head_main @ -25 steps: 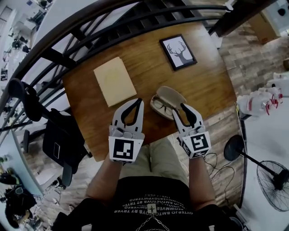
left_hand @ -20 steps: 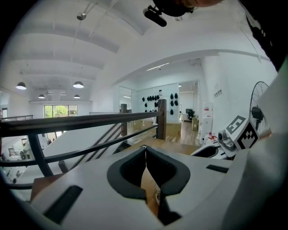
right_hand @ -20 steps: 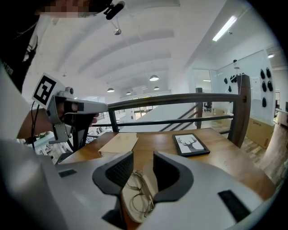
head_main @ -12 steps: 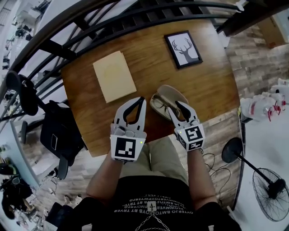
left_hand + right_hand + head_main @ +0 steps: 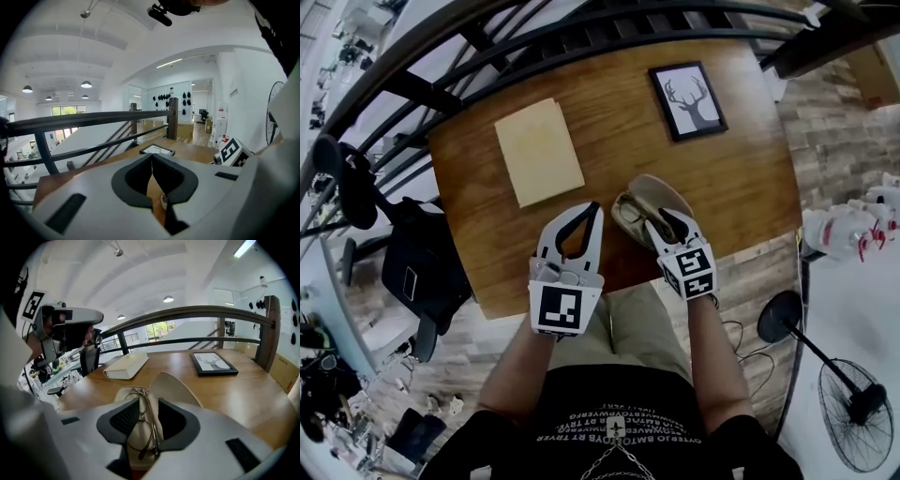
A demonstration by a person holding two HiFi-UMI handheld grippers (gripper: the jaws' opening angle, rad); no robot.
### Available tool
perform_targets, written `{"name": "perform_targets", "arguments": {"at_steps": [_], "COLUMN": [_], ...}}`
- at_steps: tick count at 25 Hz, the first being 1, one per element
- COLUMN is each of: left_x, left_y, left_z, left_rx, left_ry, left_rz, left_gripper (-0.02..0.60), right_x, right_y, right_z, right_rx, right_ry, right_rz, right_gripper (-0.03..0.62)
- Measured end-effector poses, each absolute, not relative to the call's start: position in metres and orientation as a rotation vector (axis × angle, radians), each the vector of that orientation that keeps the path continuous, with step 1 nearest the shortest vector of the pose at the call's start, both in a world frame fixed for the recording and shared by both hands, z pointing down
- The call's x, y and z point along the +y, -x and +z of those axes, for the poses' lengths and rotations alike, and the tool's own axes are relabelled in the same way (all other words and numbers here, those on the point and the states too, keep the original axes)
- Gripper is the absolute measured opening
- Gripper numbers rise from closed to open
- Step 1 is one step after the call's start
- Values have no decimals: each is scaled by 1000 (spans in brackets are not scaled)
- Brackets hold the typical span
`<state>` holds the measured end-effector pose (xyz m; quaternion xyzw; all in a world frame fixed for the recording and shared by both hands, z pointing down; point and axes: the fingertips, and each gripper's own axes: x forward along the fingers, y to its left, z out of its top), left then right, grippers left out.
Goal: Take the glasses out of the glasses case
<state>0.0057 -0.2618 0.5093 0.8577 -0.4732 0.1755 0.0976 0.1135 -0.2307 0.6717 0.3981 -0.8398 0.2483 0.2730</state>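
My right gripper [image 5: 664, 221] had its fingers spread astride the glasses [image 5: 151, 427] lying in their open case [image 5: 171, 385]; my left gripper [image 5: 152, 160] had its fingers pressed together.

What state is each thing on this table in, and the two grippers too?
Left gripper: shut, empty.
Right gripper: open, jaws either side of the case.
Glasses case: open, lid up.
Glasses: lying inside the case.
Book: closed, lying flat.
Picture frame: face up, lying flat.
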Motion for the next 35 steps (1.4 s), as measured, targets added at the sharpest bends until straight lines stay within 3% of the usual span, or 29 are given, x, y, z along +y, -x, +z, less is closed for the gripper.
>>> {"name": "perform_targets", "arguments": {"at_steps": [12, 19, 35], "left_x": [-263, -263, -249], "left_y": [2, 11, 14], "left_z": [515, 514, 477], "left_rx": [-1432, -1447, -1461], "left_ry": [-2507, -2497, -2552], "left_rz": [529, 533, 524], "left_gripper": [29, 29, 29], "right_x": [-231, -229, -224], "right_y": [-106, -106, -115], "right_z": [696, 709, 663], "right_rx": [-2185, -2124, -2153], "right_ry": [-955, -944, -1040], "right_rz": [653, 657, 583], "right_gripper": [114, 40, 28]}}
